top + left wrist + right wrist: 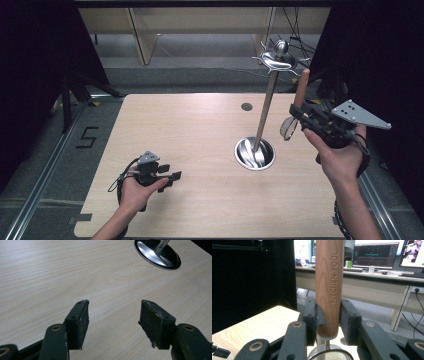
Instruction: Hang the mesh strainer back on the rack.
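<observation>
right tool: clamped on strainer's wooden handle, handle upright, mesh end down, near desk right edge
left tool: jaws apart, empty, near-left of desk
rack: just left of strainer; right hand nearer

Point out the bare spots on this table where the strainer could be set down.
Bare wood runs across the far left of the table, and between the left gripper and the stand's round base. The near edge between the forearms is free too. It is crowded by the stand and right gripper.
</observation>
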`<state>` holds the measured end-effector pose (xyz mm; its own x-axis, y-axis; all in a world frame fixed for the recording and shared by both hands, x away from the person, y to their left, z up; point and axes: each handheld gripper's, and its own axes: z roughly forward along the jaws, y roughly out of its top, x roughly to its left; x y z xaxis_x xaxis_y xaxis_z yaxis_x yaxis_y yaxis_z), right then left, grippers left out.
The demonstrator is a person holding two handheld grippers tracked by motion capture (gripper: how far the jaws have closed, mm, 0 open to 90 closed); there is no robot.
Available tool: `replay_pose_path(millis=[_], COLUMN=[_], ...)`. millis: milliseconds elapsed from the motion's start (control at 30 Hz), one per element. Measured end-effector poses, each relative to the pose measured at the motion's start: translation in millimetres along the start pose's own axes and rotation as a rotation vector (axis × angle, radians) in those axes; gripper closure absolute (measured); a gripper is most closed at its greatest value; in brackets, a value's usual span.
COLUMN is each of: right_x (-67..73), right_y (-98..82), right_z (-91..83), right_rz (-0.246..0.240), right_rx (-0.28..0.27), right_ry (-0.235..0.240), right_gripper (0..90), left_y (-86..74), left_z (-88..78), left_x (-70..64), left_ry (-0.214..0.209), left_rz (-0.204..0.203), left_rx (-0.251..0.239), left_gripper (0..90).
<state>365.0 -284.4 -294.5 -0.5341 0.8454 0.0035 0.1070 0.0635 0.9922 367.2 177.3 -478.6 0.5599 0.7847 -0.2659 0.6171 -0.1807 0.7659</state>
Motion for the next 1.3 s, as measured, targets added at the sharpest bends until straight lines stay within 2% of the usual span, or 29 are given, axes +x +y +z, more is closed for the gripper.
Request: replay_pose_path(millis=[600,633,767,800,867,900,1067,1233,1300], right_x=[3.2,5.1,4.1,5.3,4.6,6.0,6.4,8.6,8.4], right_y=[2.7,2.7,3.4,3.4,3.6,3.5,3.9,3.7,4.1], right_z=[5.0,4.8,6.3,6.0,6.5,6.2,8.1,8.5,9.1], right_rz=[-0.031,-0.015,-0.022,-0.006,-0.017,-0.003,-0.034,-0.02,-0.035], right_rx=[0.005,0.011,0.006,0.011,0.012,0.017,0.013,0.028,0.03], right_ry=[-0.018,-0.02,-0.019,-0.022,-0.023,-0.026,-0.045,-0.053,-0.061], right_gripper=[69.9,69.9,69.9,69.9,69.9,69.9,69.9,69.9,69.9], left_y=[0.0,0.0,-0.1,-0.1,0.0,0.0,0.1,0.0,0.1], left_z=[0.0,0.0,-0.2,-0.1,-0.2,-0.3,-0.5,-0.4,-0.6], left_x=[0.2,0.2,0.3,0.3,0.3,0.4,0.9,0.9,1.0], left_ry=[0.0,0.0,0.0,0.0,0.0,-0.002,0.0,0.0,-0.001], left_rz=[0.0,0.0,0.0,0.0,-0.002,-0.001,0.0,0.0,0.0], left_rx=[0.001,0.001,0.001,0.001,0.001,0.001,0.0,0.0,0.0], left_gripper=[39.5,39.4,39.4,39.4,39.4,39.4,39.5,39.4,39.4])
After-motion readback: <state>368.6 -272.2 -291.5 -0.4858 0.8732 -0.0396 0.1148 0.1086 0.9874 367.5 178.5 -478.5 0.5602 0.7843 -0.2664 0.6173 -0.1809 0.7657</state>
